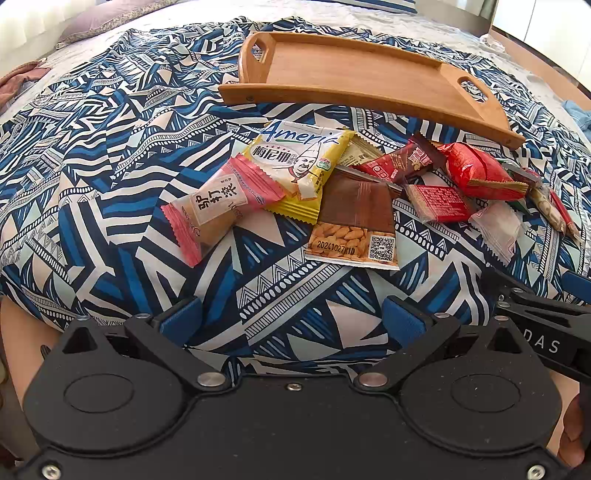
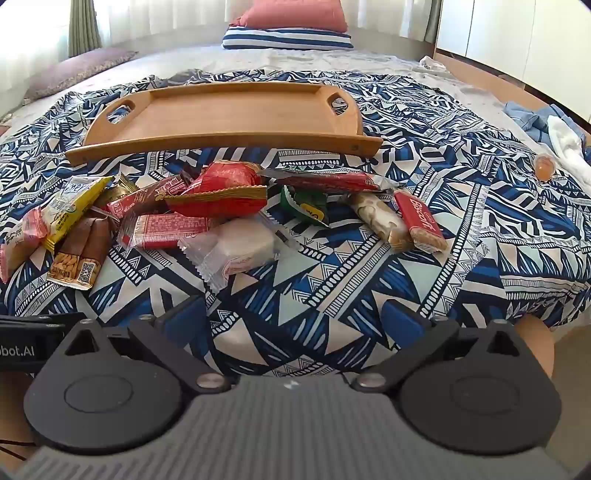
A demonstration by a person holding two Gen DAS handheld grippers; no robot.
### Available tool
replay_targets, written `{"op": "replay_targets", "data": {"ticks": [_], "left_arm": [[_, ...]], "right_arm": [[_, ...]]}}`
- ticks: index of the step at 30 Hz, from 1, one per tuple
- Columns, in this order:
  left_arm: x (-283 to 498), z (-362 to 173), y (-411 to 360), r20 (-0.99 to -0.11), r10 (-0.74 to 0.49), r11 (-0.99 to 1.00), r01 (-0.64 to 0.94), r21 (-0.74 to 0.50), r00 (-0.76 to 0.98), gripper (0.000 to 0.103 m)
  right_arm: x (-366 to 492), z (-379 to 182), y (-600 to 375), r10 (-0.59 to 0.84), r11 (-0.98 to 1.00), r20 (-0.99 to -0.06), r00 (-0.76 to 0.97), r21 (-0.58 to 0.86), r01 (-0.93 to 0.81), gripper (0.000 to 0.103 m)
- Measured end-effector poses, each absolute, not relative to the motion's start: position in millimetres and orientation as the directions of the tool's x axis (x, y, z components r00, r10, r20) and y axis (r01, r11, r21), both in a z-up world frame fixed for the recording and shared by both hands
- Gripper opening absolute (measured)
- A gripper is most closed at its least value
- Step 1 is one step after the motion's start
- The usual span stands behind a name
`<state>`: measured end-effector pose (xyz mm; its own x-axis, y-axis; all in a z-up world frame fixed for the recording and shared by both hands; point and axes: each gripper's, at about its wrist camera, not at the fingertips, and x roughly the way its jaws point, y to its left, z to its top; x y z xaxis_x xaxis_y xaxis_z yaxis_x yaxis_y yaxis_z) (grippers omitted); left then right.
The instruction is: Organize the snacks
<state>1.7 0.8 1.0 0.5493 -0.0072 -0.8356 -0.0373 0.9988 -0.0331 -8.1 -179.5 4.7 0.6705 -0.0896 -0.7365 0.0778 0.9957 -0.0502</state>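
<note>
Several wrapped snacks lie in a loose pile on a blue patterned cloth (image 1: 110,177): a pink packet (image 1: 218,206), a yellow packet (image 1: 299,166), a brown peanut packet (image 1: 354,221), a red pillow pack (image 1: 476,170) and a white packet (image 2: 236,247). A red biscuit pack (image 2: 421,221) lies at the right. A wooden tray (image 1: 354,70) sits empty behind the pile; it also shows in the right wrist view (image 2: 229,110). My left gripper (image 1: 291,317) and right gripper (image 2: 291,317) are both open and empty, in front of the pile.
The cloth covers a bed with pillows (image 2: 291,26) at the far end. A small orange object (image 2: 545,166) and blue and white clothes (image 2: 554,125) lie at the right. The right gripper's body (image 1: 546,332) shows at the left view's right edge.
</note>
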Motion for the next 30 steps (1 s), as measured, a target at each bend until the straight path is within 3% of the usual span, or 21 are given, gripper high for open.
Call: {"op": "replay_targets", "data": {"ticks": [30], "left_arm": [[-1.6,2.4,-1.7,-0.835,-0.008,0.999,-0.036,-0.033,0.550,0.103]], "right_arm": [[-8.7,5.8,-178.8,-0.091,0.996,-0.734,0.673,-0.053,0.077,0.103]]}}
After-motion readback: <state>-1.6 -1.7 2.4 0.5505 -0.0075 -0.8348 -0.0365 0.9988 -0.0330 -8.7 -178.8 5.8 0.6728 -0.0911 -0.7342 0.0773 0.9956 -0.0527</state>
